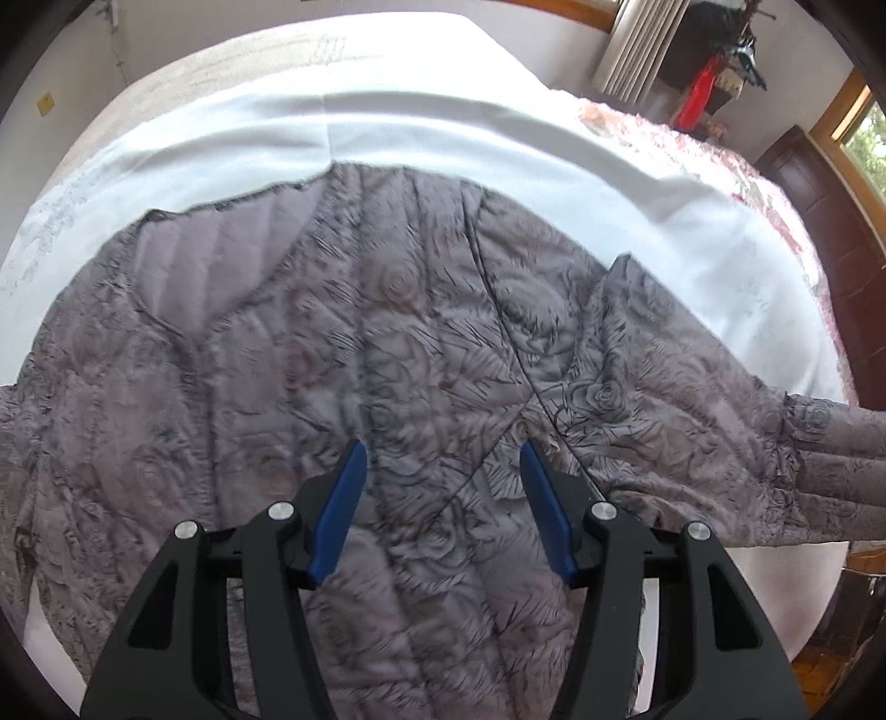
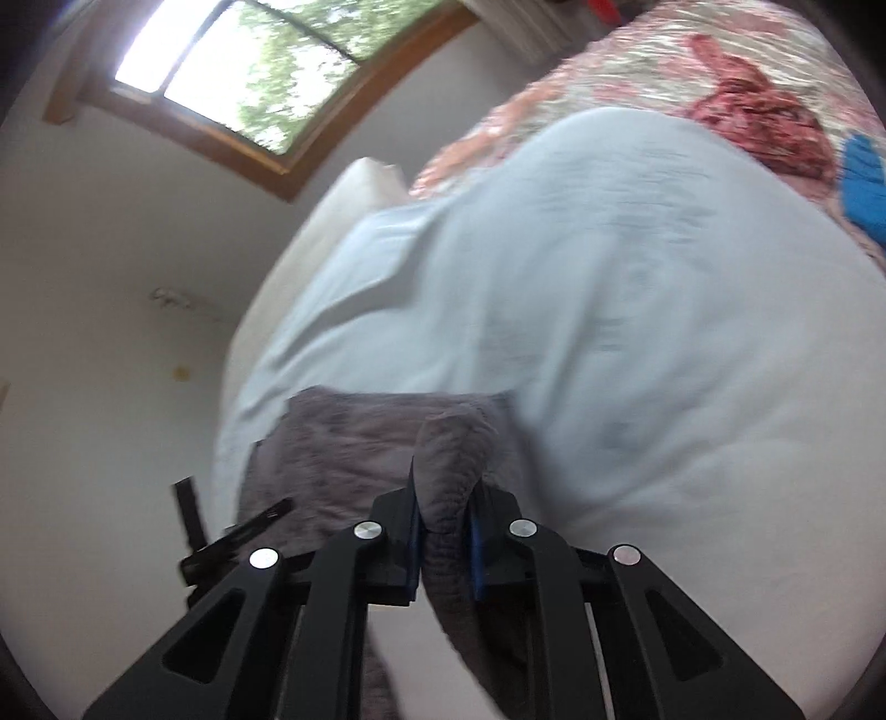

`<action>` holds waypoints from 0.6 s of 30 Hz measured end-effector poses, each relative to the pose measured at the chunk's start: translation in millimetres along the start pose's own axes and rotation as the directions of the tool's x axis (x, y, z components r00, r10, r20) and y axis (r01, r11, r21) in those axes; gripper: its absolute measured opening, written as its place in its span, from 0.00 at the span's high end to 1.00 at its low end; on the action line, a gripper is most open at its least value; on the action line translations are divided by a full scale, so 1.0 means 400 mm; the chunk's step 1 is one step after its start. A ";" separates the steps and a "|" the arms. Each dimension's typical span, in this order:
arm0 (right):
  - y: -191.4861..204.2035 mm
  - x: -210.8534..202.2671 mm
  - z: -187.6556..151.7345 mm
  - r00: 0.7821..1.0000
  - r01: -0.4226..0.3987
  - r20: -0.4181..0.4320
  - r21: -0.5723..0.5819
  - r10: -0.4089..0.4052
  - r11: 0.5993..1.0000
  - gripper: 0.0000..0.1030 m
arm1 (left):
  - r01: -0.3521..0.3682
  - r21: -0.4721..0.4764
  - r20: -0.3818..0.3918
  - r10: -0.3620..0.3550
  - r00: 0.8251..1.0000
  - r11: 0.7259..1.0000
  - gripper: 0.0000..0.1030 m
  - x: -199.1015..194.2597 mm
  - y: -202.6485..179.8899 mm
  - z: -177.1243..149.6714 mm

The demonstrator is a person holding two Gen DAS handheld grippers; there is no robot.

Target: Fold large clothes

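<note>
A grey quilted jacket [image 1: 343, 343] with a rose pattern lies spread on a white sheet [image 1: 443, 127] over a bed. One sleeve [image 1: 720, 410] stretches off to the right. My left gripper [image 1: 443, 459] hovers over the jacket's middle near the armpit seam, its blue pads [image 1: 343, 509] apart with nothing pinched between them. In the right wrist view, my right gripper [image 2: 446, 515] is shut on a bunched fold of the same grey jacket [image 2: 448, 443], lifted above the sheet [image 2: 609, 288]. That view is blurred.
A floral pink bedspread [image 1: 747, 183] lies past the sheet, with a red cloth [image 2: 758, 122] and a blue item [image 2: 864, 188] on it. A dark wooden headboard [image 1: 819, 210], a window [image 2: 277, 72], a curtain [image 1: 637, 50] and white walls surround the bed.
</note>
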State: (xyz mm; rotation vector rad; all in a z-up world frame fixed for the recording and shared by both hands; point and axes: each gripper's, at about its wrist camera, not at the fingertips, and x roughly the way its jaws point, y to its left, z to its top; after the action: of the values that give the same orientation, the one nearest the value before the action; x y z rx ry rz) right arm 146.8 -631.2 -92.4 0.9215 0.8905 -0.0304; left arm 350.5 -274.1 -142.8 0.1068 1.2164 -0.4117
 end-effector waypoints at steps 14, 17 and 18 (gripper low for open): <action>0.361 0.443 -0.070 0.951 -0.162 -0.280 -0.080 0.134 0.984 0.87 | 0.008 -0.056 0.047 -0.006 0.999 0.998 0.44 -0.109 0.150 -0.021; 0.390 0.540 -0.098 0.940 -0.145 -0.323 -0.099 0.107 0.984 0.87 | 0.026 -0.086 0.049 -0.022 0.999 0.996 0.44 -0.108 0.186 -0.025; 0.389 0.566 -0.100 0.937 -0.141 -0.334 -0.098 0.100 0.985 0.87 | 0.028 -0.096 0.048 -0.024 0.999 0.995 0.44 -0.108 0.199 -0.027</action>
State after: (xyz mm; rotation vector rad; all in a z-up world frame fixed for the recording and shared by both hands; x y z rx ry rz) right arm 328.0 -429.2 -151.8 0.8792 1.1288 0.2883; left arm 357.5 -186.7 -117.6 -0.0020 1.1904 -0.3754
